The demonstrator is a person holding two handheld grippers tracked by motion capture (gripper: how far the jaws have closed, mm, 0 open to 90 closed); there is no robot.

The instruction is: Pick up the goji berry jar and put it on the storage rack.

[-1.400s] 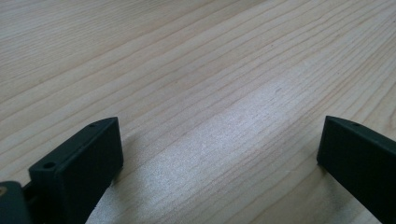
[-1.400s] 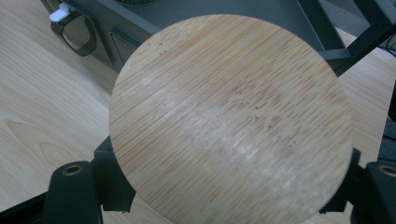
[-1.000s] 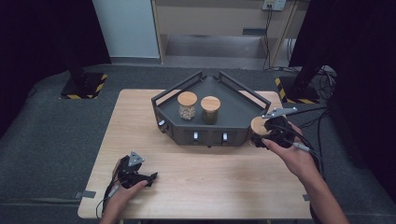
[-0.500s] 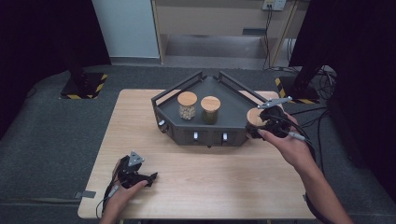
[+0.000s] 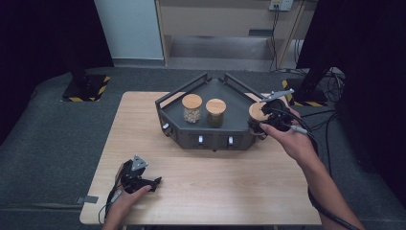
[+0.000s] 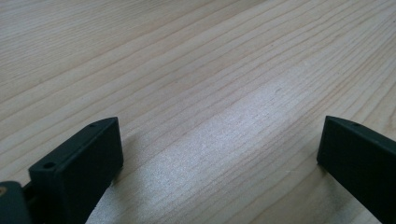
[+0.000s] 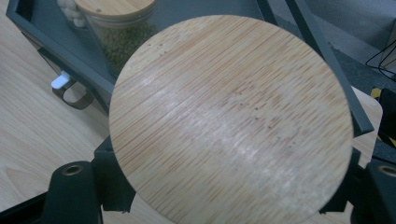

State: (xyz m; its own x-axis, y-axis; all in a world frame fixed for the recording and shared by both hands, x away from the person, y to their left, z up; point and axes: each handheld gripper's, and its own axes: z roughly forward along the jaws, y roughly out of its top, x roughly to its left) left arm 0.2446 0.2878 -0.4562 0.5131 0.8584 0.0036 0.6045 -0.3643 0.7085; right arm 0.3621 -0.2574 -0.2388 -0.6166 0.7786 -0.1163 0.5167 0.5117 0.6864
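Note:
A dark tray (image 5: 189,139) stands at the middle back of the wooden table (image 5: 201,191). Two glass jars with wooden lids stand in it: one with pale contents (image 5: 192,108) and one with greenish contents (image 5: 215,113). My right gripper (image 5: 258,120) is shut on a third jar with a wooden lid (image 5: 257,110), held in the air at the tray's right edge. In the right gripper view that round lid (image 7: 233,121) sits between the black jaws, with the greenish jar (image 7: 123,42) behind it. My left gripper (image 5: 154,182) rests on the table at the front left, open and empty (image 6: 219,144).
Small metal latches (image 5: 199,139) line the tray's front wall. Cables (image 5: 330,96) run across the floor to the right of the table. Black stands with yellow-striped bases (image 5: 86,88) flank the table's far side.
My right gripper has carried the jar left and a little upward, closer to the tray's right edge. The left gripper has stayed put.

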